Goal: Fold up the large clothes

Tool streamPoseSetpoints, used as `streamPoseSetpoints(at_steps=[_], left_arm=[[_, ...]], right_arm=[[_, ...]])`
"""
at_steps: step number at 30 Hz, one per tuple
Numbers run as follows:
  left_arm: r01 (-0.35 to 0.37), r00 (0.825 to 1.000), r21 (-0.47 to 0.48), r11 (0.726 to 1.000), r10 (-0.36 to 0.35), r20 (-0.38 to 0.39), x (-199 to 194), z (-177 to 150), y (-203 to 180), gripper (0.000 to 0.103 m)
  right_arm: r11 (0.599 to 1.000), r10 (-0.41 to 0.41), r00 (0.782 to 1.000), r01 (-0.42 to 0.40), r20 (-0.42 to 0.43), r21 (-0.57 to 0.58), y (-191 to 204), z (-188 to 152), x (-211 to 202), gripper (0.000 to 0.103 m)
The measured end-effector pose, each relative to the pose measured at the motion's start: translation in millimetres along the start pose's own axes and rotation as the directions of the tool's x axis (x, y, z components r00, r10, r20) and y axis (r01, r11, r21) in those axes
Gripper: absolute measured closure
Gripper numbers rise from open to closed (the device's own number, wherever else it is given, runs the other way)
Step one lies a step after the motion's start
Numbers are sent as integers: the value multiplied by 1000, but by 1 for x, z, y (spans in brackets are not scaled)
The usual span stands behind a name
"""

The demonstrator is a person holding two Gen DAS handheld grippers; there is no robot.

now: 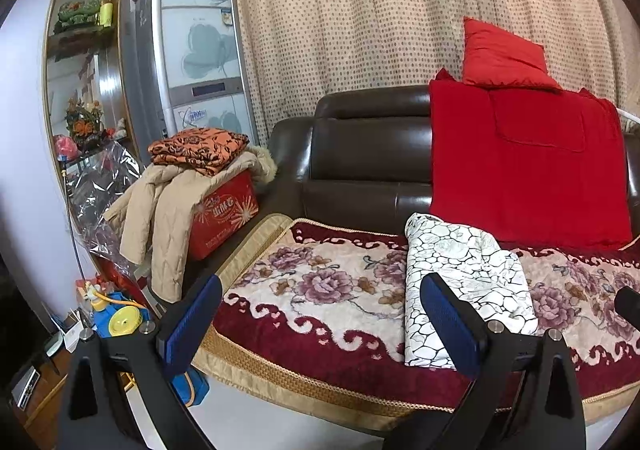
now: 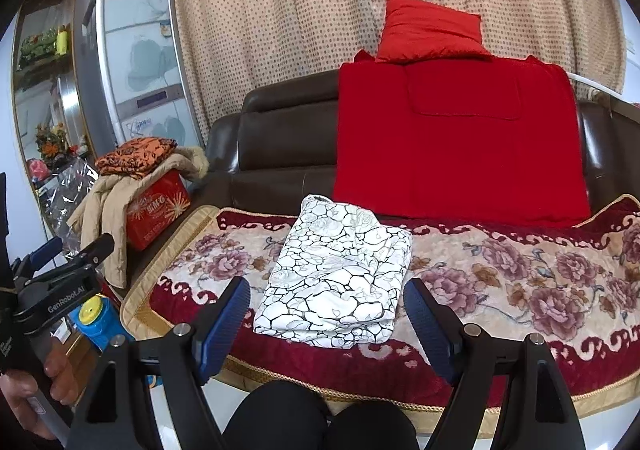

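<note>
A folded white garment with a black crackle-and-rose print is lying on the floral seat blanket of a dark brown leather sofa, lengthwise from front to back, and nothing is gripping it. The right gripper is hovering at the sofa's front edge with its blue-padded jaws spread wide, the garment's near end showing in the gap between them at 12 o'clock, the pads clear of the cloth. The left gripper is also standing wide open and empty; in its view the garment is lying toward 2 o'clock, partly behind the right-hand finger, and whether that finger is touching the cloth cannot be told. In the right wrist view the left gripper is showing at 9 o'clock, held by the person's hand, and the person's dark-clad knees are sitting at 6 o'clock. A red throw is hanging over the sofa back at 1 o'clock behind the garment, with a red cushion resting on top. At 10 o'clock a red printed box is carrying a beige quilted coat and a folded orange-and-black cloth. A dotted beige curtain is hanging behind everything.
</note>
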State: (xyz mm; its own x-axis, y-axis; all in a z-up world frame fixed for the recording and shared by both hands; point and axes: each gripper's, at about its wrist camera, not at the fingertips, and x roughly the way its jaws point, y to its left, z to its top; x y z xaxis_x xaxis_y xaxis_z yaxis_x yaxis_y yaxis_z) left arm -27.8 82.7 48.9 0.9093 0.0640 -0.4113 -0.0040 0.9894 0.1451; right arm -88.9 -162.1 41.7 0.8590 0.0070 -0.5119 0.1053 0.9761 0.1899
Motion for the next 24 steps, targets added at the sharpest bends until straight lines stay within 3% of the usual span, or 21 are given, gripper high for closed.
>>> streamPoseSetpoints(at_steps=[13,24], left_arm=[[31,998,-7,999,-32,-60,73,13,12,4],[29,991,20,999,-26,-134,118,15,-1,4]], right_arm=[[999,-26,998,25,-54,-22,18,27,72,21],[1000,13,993,-14,-113,-5,25,31,136,21]])
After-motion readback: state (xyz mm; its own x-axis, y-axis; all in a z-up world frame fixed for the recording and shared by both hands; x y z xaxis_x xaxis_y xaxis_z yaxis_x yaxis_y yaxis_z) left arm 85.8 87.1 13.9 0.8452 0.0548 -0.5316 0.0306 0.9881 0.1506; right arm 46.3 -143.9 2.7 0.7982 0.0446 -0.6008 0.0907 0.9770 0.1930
